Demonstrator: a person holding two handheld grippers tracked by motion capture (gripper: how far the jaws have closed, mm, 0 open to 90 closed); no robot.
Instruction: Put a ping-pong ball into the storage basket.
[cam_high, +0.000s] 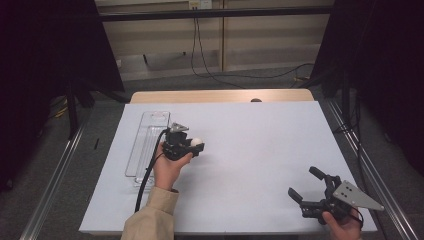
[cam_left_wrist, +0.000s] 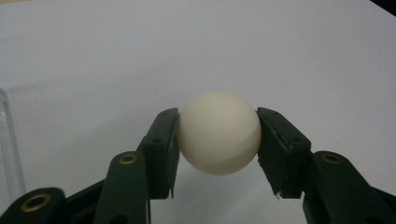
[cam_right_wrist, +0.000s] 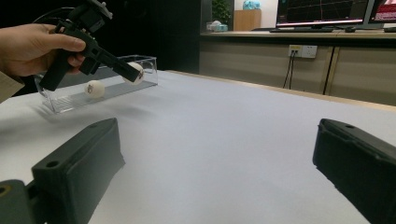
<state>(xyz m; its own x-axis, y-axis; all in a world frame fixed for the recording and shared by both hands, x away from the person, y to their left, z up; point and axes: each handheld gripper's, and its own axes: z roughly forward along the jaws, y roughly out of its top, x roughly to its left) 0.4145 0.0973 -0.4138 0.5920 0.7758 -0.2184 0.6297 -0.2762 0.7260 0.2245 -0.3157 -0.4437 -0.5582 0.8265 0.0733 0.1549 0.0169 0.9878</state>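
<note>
My left gripper (cam_high: 198, 146) is shut on a white ball (cam_high: 196, 142), held just above the white table cover, right of a clear plastic tray (cam_high: 150, 120). In the left gripper view the ball (cam_left_wrist: 218, 133) sits squeezed between both pads (cam_left_wrist: 163, 140). The right gripper view shows that gripper (cam_right_wrist: 130, 70) tilted down with the ball (cam_right_wrist: 137, 71) in front of the tray (cam_right_wrist: 149, 63), and a second white ball (cam_right_wrist: 95, 88) lying inside the tray. My right gripper (cam_high: 303, 182) stands open near the front right corner, nothing between its jaws.
A white sheet (cam_high: 260, 145) covers the table, with a wooden strip (cam_high: 220, 96) at the far edge. Cables (cam_high: 210, 70) lie on the floor behind. Dark curtains flank both sides. Monitors (cam_right_wrist: 322, 11) stand on a counter in the right gripper view.
</note>
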